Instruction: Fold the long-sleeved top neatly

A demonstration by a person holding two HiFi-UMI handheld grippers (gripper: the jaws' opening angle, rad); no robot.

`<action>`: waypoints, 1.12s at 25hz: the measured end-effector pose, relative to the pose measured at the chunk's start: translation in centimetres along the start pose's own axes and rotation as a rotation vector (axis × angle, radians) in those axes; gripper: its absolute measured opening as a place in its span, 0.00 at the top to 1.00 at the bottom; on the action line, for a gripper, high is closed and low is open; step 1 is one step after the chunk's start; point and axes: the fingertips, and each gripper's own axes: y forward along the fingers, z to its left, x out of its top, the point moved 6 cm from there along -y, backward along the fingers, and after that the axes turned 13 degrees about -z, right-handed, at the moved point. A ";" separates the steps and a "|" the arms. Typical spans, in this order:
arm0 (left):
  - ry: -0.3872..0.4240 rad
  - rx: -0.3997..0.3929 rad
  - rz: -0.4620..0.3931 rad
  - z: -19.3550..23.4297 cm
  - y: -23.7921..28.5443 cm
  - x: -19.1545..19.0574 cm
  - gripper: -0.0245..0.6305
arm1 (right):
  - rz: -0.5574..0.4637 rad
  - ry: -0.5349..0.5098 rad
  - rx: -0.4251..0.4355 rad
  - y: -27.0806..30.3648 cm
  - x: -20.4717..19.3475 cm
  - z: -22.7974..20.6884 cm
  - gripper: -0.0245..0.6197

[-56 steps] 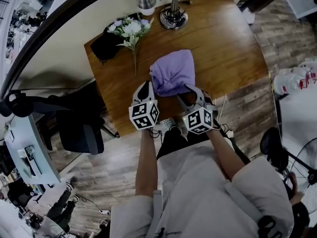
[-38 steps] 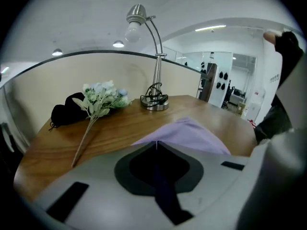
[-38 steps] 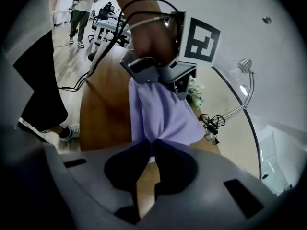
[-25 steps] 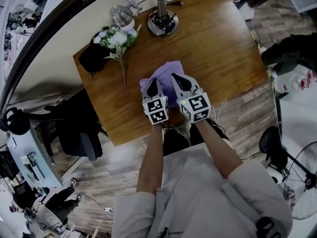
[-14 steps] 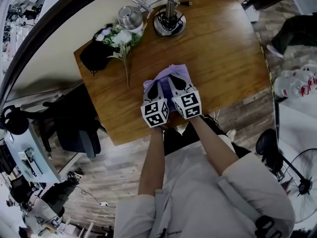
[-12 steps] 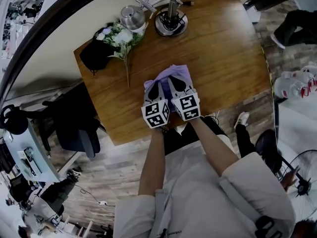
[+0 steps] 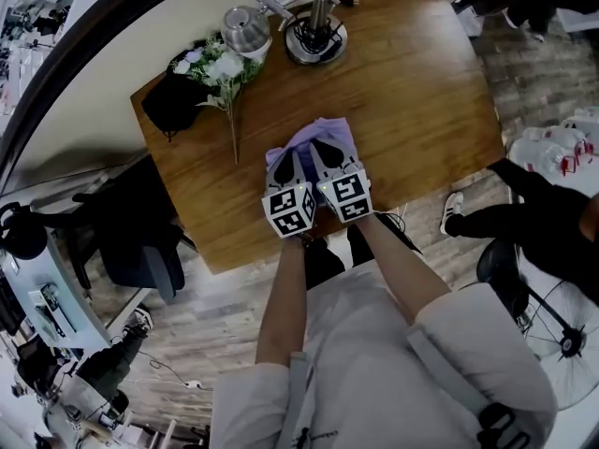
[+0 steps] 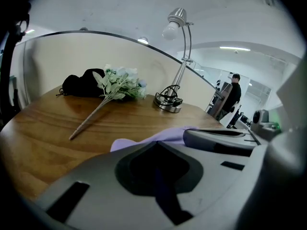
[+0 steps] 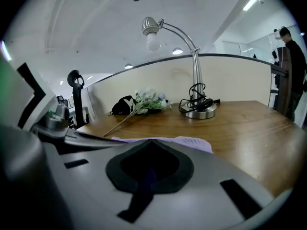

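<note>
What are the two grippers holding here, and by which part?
The left gripper and right gripper each pinch the folded lilac long-sleeved top at its near side.

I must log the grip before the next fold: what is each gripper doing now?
Left gripper: closed on the purple top.
Right gripper: closed on the same top.

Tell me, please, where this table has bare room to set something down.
Bare: the table right of the lamp, and the left strip nearer than the flowers. Crowded: the far left corner, and the middle, where the left gripper and right gripper pinch the purple top.
</note>
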 end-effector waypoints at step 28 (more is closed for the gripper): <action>0.168 -0.224 -0.045 -2.3 -19.9 6.1 0.93 | 0.019 0.120 -0.176 -21.6 4.7 5.4 0.95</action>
